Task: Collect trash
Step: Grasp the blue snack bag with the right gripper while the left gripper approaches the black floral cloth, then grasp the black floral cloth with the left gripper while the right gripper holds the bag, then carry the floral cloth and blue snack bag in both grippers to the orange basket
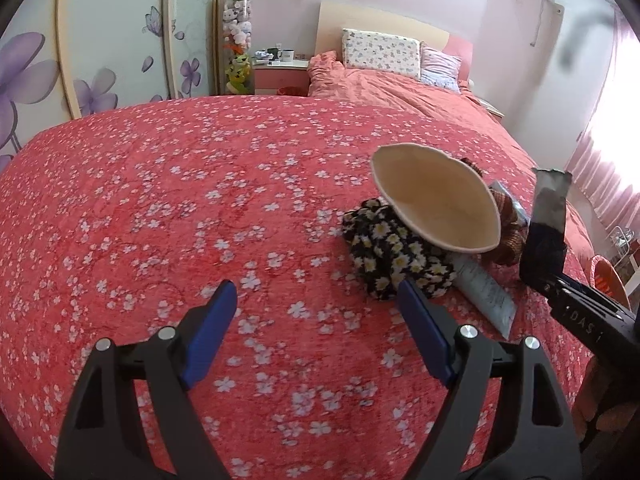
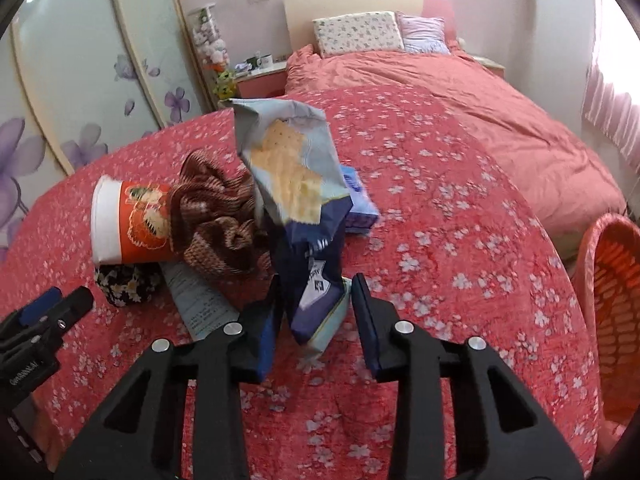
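A blue cracker bag (image 2: 296, 184) with a torn-open top stands upright between the fingers of my right gripper (image 2: 316, 320), which is shut on its lower end; in the left wrist view the bag (image 1: 548, 208) rises at the right edge. A paper cup (image 1: 436, 200) lies on its side on the red flowered bedspread (image 1: 200, 200), its mouth towards the left camera. It rests on a black daisy-print cloth (image 1: 392, 256) and a brown knitted cloth (image 2: 216, 224). My left gripper (image 1: 318, 292) hangs open over bare bedspread, its right finger close to the daisy cloth.
A flat printed paper pack (image 1: 484, 292) lies under the cloths. A light blue tissue pack (image 2: 360, 204) sits behind the bag. An orange plastic basket (image 2: 616, 320) stands off the bed's right side. Pillows, headboard, nightstand and wardrobe doors are far behind.
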`<state>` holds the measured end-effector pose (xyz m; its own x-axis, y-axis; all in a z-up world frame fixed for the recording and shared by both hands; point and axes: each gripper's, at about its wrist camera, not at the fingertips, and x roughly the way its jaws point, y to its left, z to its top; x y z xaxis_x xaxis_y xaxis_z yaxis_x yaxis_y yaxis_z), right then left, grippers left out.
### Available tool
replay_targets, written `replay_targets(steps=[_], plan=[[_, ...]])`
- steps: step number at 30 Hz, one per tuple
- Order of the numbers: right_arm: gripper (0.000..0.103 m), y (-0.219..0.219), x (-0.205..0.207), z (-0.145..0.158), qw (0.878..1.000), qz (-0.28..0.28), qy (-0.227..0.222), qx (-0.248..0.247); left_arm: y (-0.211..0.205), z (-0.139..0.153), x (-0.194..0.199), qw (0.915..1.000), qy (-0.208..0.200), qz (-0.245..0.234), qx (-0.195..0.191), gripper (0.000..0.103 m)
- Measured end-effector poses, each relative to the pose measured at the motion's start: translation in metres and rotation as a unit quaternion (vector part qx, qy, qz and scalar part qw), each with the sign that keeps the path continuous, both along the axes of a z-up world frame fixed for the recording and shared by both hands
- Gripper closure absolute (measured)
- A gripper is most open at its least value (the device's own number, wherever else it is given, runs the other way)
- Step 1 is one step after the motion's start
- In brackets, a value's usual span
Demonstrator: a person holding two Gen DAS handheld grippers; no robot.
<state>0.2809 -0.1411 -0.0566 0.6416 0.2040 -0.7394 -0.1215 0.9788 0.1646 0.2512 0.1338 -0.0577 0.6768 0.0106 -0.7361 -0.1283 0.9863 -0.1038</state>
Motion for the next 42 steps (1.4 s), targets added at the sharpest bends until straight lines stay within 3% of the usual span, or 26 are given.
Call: replay_targets(steps=[10, 15, 19, 24, 26, 29, 42], plan=[[0.076, -0.025, -0.011, -0.002, 1.000, -0.020, 0.002, 0.022, -0.027, -0.003, 0.018, 0.9998, 0.007, -0.018, -0.009, 0.023], [0.076, -0.033, -0.014, -0.006, 0.999, -0.027, 0.008, 0.026, -0.028, -0.001, 0.022, 0.9988, 0.001, -0.027, -0.042, 0.024], [0.076, -0.035, -0.015, -0.006, 0.999, -0.028, 0.008, 0.029, -0.036, -0.005, 0.028, 0.9996, 0.005, -0.023, -0.013, 0.025], [0.076, -0.034, -0.016, -0.006, 0.999, -0.025, 0.008, 0.028, -0.031, -0.014, 0.042, 0.9992, 0.022, -0.012, -0.030, 0.046], [0.076, -0.034, -0.017, -0.005, 0.999, -0.024, 0.007, 0.026, -0.029, -0.016, 0.045, 0.9985, 0.025, -0.020, -0.045, 0.074], [0.076, -0.037, -0.021, -0.005, 0.999, -0.024, 0.005, 0.023, -0.027, -0.012, 0.039, 0.9984, 0.015, -0.027, -0.048, 0.088], [0.076, -0.042, -0.040, 0.001, 0.999, -0.027, -0.006, 0.015, 0.019, 0.007, -0.008, 0.9996, -0.012, 0.003, -0.027, 0.091]])
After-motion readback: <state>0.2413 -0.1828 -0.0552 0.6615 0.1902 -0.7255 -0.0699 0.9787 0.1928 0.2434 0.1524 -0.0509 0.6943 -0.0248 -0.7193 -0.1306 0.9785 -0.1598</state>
